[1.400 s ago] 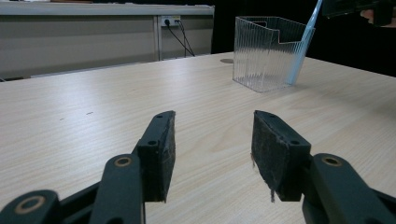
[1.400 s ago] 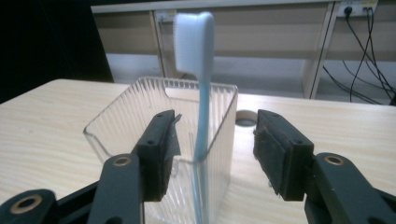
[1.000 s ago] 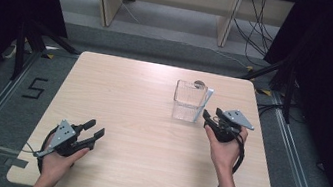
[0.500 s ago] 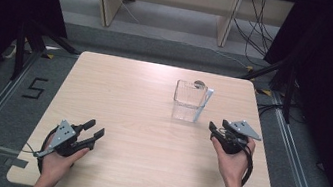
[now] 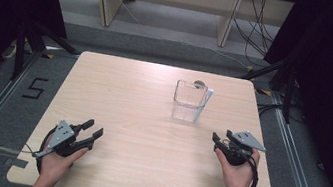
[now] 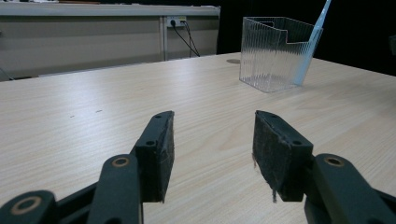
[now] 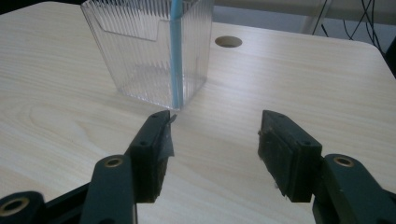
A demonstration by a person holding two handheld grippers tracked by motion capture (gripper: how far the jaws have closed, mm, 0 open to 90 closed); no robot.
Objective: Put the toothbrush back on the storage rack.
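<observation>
A clear ribbed plastic container (image 5: pixel 188 100) stands upright on the wooden table (image 5: pixel 132 103), right of centre. A light blue stick (image 5: pixel 207 101) leans against its right side, apparently outside the wall, with its foot on the table. My right gripper (image 5: pixel 222 136) rests near the right front edge, open and empty, a short way in front of the container. In the right gripper view the container (image 7: pixel 140 51) and the stick (image 7: pixel 176 56) lie just beyond the open gripper (image 7: pixel 215 135). My left gripper (image 5: pixel 93 128) sits open at the front left, with the container (image 6: pixel 273 51) far off.
A round cable hole (image 5: pixel 200 84) sits in the tabletop just behind the container. Dark frame rails and black curtains flank the table, and a pale shelf unit (image 5: pixel 168 3) stands beyond it. Cables hang at the back right.
My right gripper has drawn back from the container toward the front right edge, leaving the blue stick leaning there. The left gripper has not moved.
</observation>
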